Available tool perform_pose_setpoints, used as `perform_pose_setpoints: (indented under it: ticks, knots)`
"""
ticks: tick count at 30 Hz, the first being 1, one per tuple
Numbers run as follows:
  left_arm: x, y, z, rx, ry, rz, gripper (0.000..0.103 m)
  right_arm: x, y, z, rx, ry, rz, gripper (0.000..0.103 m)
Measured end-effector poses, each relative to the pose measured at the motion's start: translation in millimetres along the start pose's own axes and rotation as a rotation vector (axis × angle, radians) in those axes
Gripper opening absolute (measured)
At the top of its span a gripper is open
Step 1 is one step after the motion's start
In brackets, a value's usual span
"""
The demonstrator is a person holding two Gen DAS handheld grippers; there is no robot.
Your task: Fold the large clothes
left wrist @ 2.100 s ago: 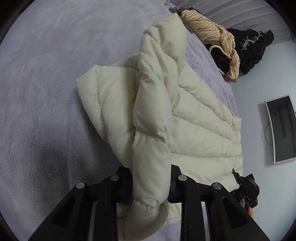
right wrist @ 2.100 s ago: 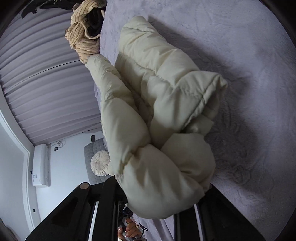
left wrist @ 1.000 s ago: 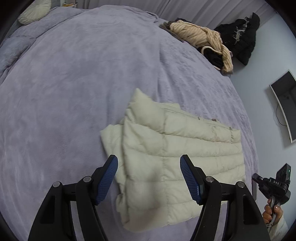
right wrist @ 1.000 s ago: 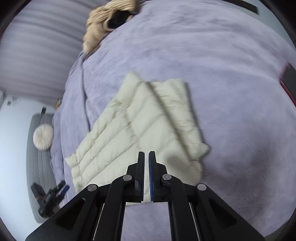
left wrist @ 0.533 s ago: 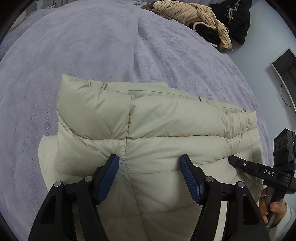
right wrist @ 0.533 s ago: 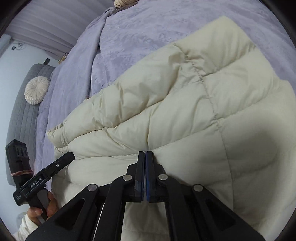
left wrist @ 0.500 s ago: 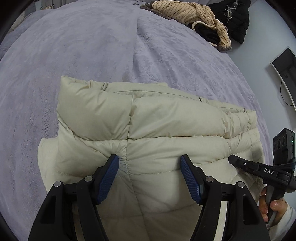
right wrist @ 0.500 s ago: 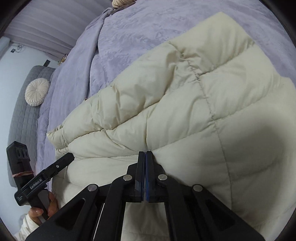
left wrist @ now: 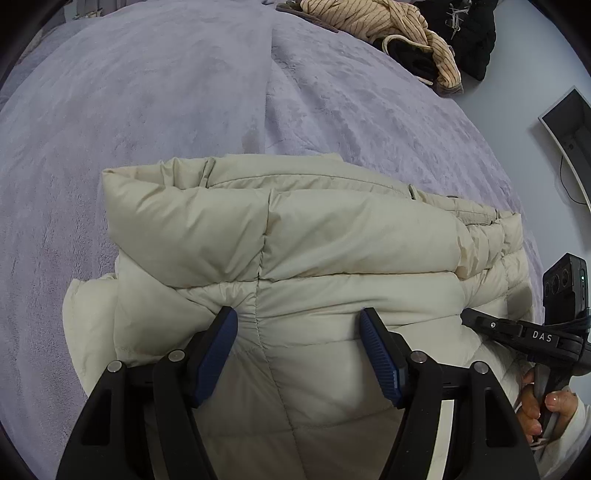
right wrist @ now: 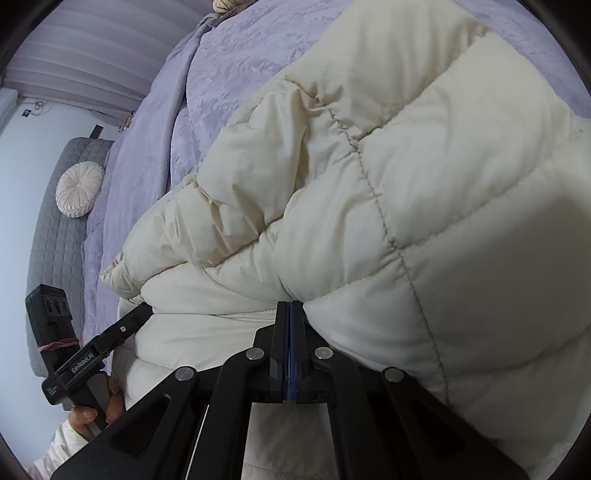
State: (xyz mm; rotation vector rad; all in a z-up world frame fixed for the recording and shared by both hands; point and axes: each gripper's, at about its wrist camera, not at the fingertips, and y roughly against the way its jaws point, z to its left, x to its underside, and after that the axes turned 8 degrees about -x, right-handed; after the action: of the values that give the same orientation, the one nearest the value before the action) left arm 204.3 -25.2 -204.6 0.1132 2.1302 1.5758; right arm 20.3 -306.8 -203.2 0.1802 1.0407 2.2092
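A big puffy cream coat (left wrist: 314, 236) lies folded on a soft purple bed cover (left wrist: 147, 92), and it sits right under both tools. The left gripper (left wrist: 297, 326) points down at the coat with its two blue pads (left wrist: 218, 350) wide apart. The pad tips press into the puffy cloth, but they do not pinch it, and a seam of the coat runs between them. Just past the tips, a thick folded roll of coat lies across. Off to the right side of this tool, the other tool shows, held in a person's hand (left wrist: 535, 410) with a white sleeve. The right gripper (right wrist: 290, 314) has its two fingers shut tight together, with only a thin blue line between them. Its tip pokes into a crease of the coat (right wrist: 406, 184), and I cannot see any cloth caught between the fingers. The coat bulges up big and round ahead of this tool and to its right. To its left, the left tool shows, with a hand (right wrist: 92, 410) around its handle. Far ahead of the left gripper, at the other edge of the bed, lies a pile of clothes: a tan striped top (left wrist: 380, 22) and black things (left wrist: 469, 33). A round cream pillow (right wrist: 79, 188) rests on a gray padded headboard (right wrist: 51, 229), far off to the left of the right tool.
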Motion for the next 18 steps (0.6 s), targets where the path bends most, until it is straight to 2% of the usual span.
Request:
perform_pose_setpoints:
  ticks: [4, 8, 9, 10, 11, 13, 16, 18]
  knots:
    - [-1.6, 26.5, 3.5, -0.023, 0.035, 0.008, 0.070, 2.4, 14.3, 17.2, 0.040, -0.015, 0.012, 0.004]
    - [5.0, 70.7, 21.8, -0.050, 0.059, -0.060, 0.070, 15.5, 33.2, 43.0, 0.083, 0.039, 0.012, 0.004]
    - [7.6, 79.0, 29.6, -0.059, 0.075, -0.066, 0.074, 20.1, 37.2, 49.5, 0.073, 0.049, 0.011, 0.004]
    - [10.2, 84.9, 38.6, -0.073, 0.097, -0.063, 0.082, 24.8, 39.8, 56.3, 0.062, 0.063, 0.011, 0.004]
    - [12.6, 89.3, 48.9, -0.092, 0.125, -0.064, 0.101, 29.3, 40.2, 63.5, 0.056, 0.077, 0.013, 0.004]
    - [19.7, 98.7, 67.1, -0.111, 0.163, -0.089, 0.103, 37.5, 36.8, 77.1, 0.046, 0.106, 0.019, 0.004]
    - [28.9, 101.6, 89.2, -0.142, 0.208, -0.085, 0.103, 46.2, 25.0, 92.5, 0.049, 0.154, 0.039, 0.004]
    - [33.9, 98.7, 103.0, -0.124, 0.242, -0.062, 0.103, 49.5, 14.8, 98.4, 0.064, 0.164, 0.052, 0.004]
